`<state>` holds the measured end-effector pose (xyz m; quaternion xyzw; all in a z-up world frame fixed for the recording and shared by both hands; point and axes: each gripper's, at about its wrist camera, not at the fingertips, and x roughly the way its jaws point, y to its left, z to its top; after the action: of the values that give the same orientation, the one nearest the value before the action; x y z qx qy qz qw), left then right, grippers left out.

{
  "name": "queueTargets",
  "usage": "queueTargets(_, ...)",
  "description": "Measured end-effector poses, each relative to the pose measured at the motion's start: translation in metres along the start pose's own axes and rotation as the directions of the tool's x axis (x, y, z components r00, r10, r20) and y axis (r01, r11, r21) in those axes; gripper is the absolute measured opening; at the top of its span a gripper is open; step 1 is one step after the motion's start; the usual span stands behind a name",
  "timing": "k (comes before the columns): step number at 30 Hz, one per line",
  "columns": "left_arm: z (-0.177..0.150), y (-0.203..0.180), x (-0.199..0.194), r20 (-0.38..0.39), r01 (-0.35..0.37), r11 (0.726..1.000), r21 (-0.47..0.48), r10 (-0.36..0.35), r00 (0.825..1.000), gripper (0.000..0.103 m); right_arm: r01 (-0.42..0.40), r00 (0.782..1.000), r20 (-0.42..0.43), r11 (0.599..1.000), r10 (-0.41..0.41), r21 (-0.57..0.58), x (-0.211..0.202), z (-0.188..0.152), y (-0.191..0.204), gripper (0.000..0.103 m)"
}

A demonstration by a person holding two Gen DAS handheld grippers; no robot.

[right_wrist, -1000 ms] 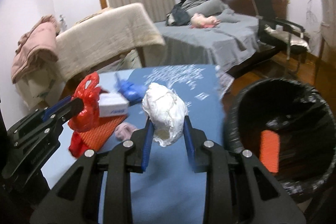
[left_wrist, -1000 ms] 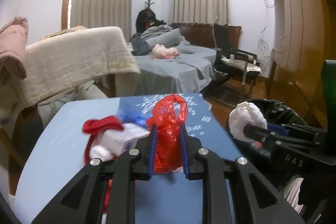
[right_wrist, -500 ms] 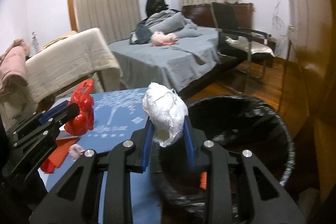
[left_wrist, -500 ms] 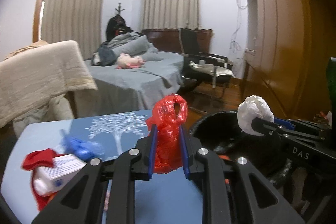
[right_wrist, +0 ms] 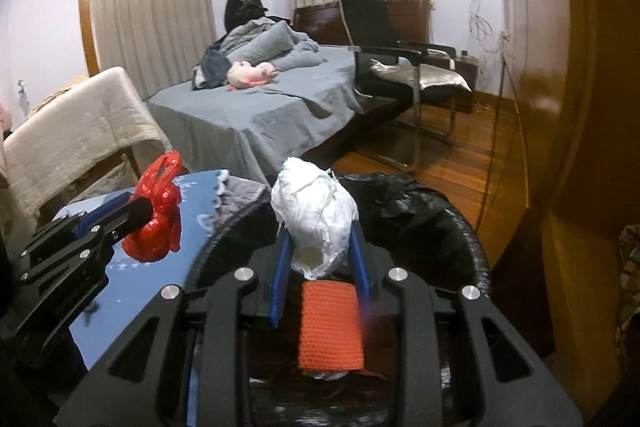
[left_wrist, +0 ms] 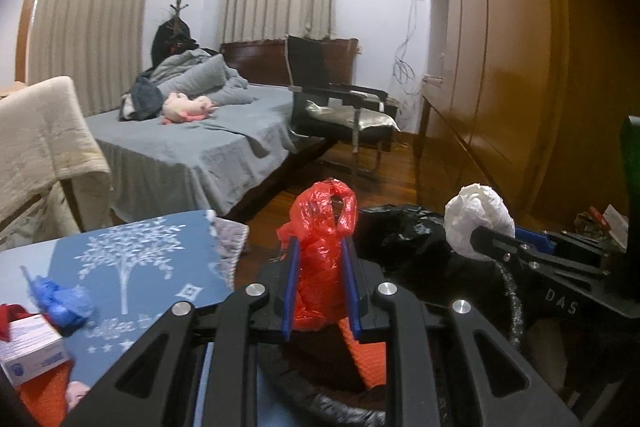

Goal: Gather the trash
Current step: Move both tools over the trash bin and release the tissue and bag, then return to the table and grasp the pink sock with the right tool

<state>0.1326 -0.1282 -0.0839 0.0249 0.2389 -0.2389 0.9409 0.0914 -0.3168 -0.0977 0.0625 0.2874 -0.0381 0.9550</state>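
Bedroom clutter is filling the background: a grey bed (left_wrist: 192, 147), a black chair (right_wrist: 400, 43) and closed curtains (left_wrist: 92, 27), with a blue table (left_wrist: 132, 267) in the foreground and a black-lined bin (right_wrist: 452, 227) sitting just beside its edge. Two pieces of trash are being held in the air. The left gripper (left_wrist: 320, 287) is pinching a crumpled red bag (left_wrist: 324, 255) between its blue pads, over the near rim of the bin. The right gripper (right_wrist: 320, 275) is clamping a wadded white bag (right_wrist: 314, 223) the same way, over the bin's open mouth, where an orange mesh piece (right_wrist: 330, 331) is already lying inside. Both bags are looking thin, soft and very light, likely slippery plastic that squashes rather than resists, so a grip across the bunched middle, as both grippers are taking now, is probably the safest hold; loose handles and edges could slide free. Both tools are tilting gently downward, side by side, with the left one near the table edge and the right one further over the bin. On the table, a blue wad (left_wrist: 60, 299), a small white box (left_wrist: 28, 351) and something red (left_wrist: 10, 319) are lying uncollected.
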Motion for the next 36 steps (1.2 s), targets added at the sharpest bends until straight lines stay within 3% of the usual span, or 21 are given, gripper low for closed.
queueTargets(9,-0.002,-0.025,0.037,-0.045,0.047,0.999,0.019,-0.046,0.998,0.021,0.048,0.999,-0.024,0.998,-0.047,0.038,0.013,-0.006,-0.034,0.028)
queueTargets(12,-0.003,-0.031,0.047,-0.065,0.084,0.996,0.024,-0.082,0.995,0.028,0.067,0.997,-0.03,0.997,-0.066,0.04,0.018,-0.008,-0.041,0.031)
queueTargets(13,-0.003,-0.032,0.051,-0.072,0.095,0.995,0.025,-0.093,0.993,0.032,0.076,0.997,-0.032,0.996,-0.075,0.041,0.019,-0.009,-0.043,0.034)
queueTargets(15,-0.002,-0.031,0.053,-0.072,0.103,0.995,0.018,-0.101,0.992,0.051,0.087,0.996,-0.037,0.995,-0.086,0.046,0.021,-0.009,-0.046,0.051)
queueTargets(17,-0.001,-0.028,0.051,-0.068,0.1,0.995,0.004,-0.099,0.993,0.056,0.1,0.995,-0.029,0.994,-0.099,0.051,0.02,-0.009,-0.049,0.061)
queueTargets(18,0.0,-0.025,0.05,-0.065,0.093,0.996,0.002,-0.093,0.994,0.06,0.104,0.994,-0.024,0.993,-0.103,0.049,0.018,-0.009,-0.049,0.064)
queueTargets(20,0.002,-0.02,0.043,-0.053,0.075,0.997,0.003,-0.075,0.996,0.068,0.118,0.993,-0.013,0.992,-0.118,0.05,0.015,-0.01,-0.048,0.087)
queueTargets(23,0.004,-0.009,0.03,-0.027,0.036,0.999,-0.001,-0.036,0.999,0.081,0.114,0.993,0.011,0.992,-0.115,0.049,0.007,-0.009,-0.042,0.097)
queueTargets(30,0.007,0.03,-0.017,0.027,-0.057,0.998,-0.026,0.058,0.998,0.094,0.053,0.998,0.033,0.998,-0.054,0.022,-0.006,-0.003,-0.009,0.098)
queueTargets(36,-0.005,0.069,-0.063,0.046,-0.162,0.985,-0.062,0.165,0.985,0.096,-0.033,0.999,0.033,0.999,0.033,-0.001,-0.009,-0.001,0.037,0.098)
